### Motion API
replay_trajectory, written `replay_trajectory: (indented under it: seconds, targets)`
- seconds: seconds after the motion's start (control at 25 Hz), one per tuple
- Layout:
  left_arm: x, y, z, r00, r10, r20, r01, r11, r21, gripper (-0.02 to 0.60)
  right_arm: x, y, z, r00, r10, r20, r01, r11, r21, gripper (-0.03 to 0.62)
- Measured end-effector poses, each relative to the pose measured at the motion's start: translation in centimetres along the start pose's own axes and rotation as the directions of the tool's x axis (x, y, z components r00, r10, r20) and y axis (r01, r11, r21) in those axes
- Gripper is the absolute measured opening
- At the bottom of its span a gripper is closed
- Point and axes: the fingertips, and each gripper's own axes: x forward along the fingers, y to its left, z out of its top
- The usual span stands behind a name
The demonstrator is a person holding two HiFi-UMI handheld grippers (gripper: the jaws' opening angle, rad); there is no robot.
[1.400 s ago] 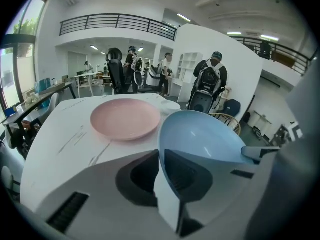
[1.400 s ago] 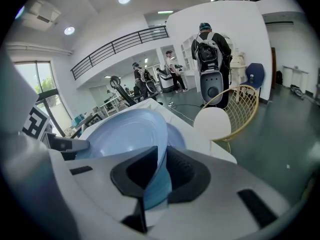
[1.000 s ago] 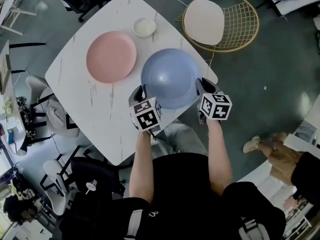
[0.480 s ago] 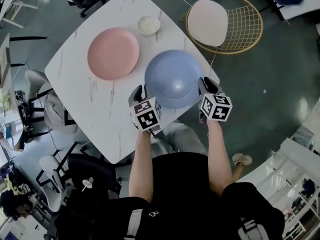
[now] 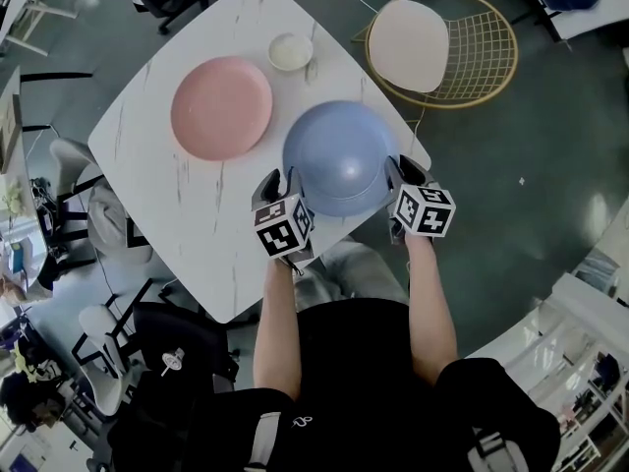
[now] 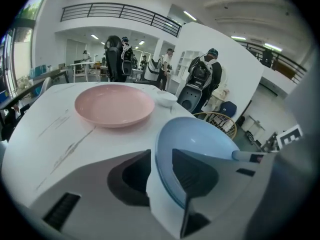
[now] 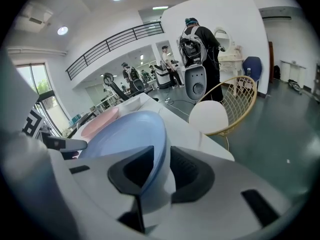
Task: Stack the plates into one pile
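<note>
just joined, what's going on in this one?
A person works one set of tongs in each hand. The left tongs and right tongs straddle opposite rims of the blue plate at the near side of the table. Both sets of jaws are opening, and neither pinches the rim. The pink plate and a small white dish sit apart; nothing is stacked yet.

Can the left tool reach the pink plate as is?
Likely yes: the left tool has its jaws opening around the blue plate rim, and only bare tabletop lies between it and the pink plate.
</note>
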Motion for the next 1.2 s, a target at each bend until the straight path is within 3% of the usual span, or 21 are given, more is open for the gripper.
replay_trajectory:
  seconds: [0.36, 0.44, 0.64, 0.84, 1.2]
  targets:
    - [0.9, -0.1, -1.4, 0.997, 0.055, -0.047, -0.054, 0.998, 0.012, 0.113, 1.0, 0.5, -0.4, 0.998, 0.057, -0.031, -0.058, 0.998, -0.002, 0.100]
    - [0.9, 0.2, -1.4, 0.996, 0.069, -0.050, -0.069, 0.998, 0.000, 0.072, 1.1, 0.5, -0.3, 0.998, 0.059, -0.030, -0.059, 0.998, 0.002, 0.096]
    - [0.9, 0.5, -1.6, 0.996, 0.059, -0.060, -0.063, 0.996, -0.061, 0.063, 1.4, 0.6, -0.1, 0.995, 0.069, -0.065, -0.071, 0.997, -0.025, 0.092]
    - [0.4, 0.5, -1.3, 0.997, 0.068, -0.041, -0.072, 0.993, -0.093, 0.063, 1.4, 1.0, 0.9, 0.995, 0.077, -0.067, -0.080, 0.996, -0.046, 0.089]
    - [-2.8, 4.0, 1.6, 0.992, 0.124, 0.016, -0.120, 0.982, -0.145, 0.064, 2.3, 6.5, 4.3, 0.986, 0.155, -0.066, -0.162, 0.979, -0.121, 0.087]
